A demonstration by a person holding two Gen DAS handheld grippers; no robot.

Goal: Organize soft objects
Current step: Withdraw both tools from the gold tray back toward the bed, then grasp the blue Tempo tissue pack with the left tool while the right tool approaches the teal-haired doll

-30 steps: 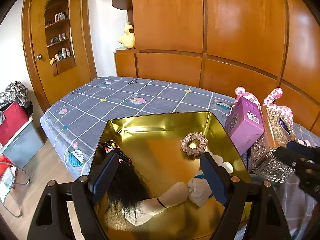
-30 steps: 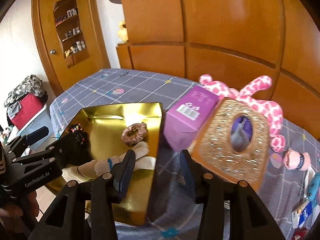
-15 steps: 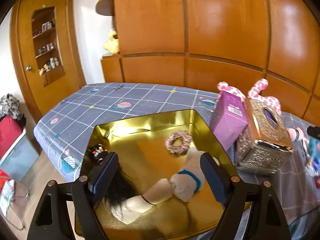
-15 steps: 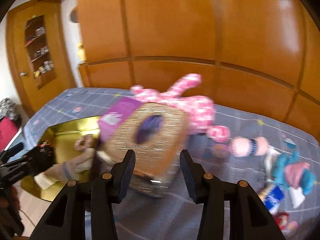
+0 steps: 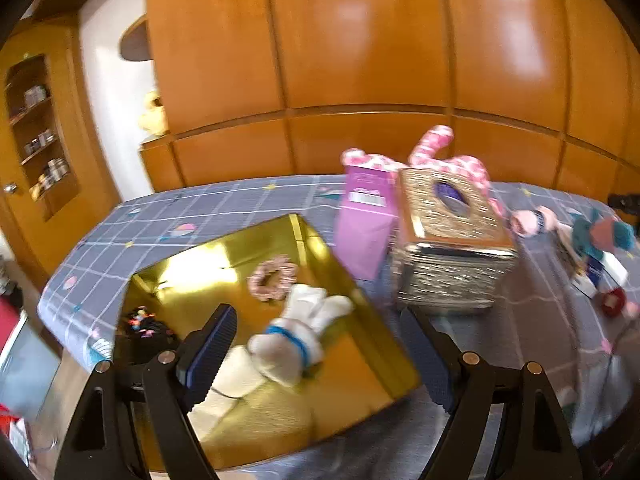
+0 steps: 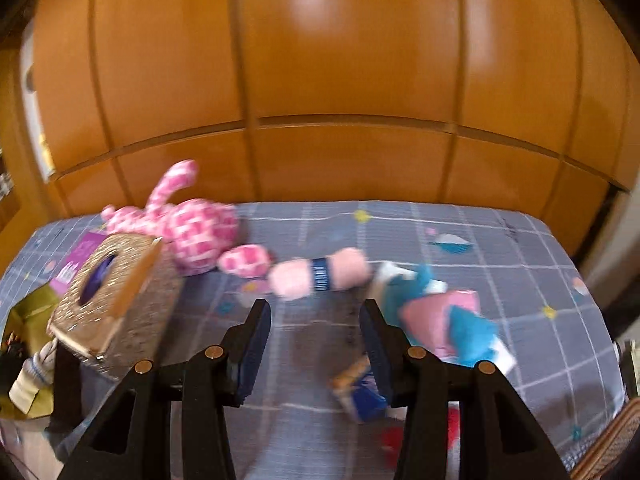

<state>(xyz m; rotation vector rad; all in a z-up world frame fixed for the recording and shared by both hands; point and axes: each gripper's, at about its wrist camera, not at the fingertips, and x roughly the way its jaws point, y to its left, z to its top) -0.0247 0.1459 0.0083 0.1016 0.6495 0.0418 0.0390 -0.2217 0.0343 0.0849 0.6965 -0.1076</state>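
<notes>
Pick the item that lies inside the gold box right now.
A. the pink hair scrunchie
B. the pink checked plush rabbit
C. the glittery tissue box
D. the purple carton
A. The left wrist view shows the pink scrunchie lying on the floor of the gold box beside rolled white socks, while the rabbit, purple carton and tissue box all sit outside it on the bedspread.
</notes>
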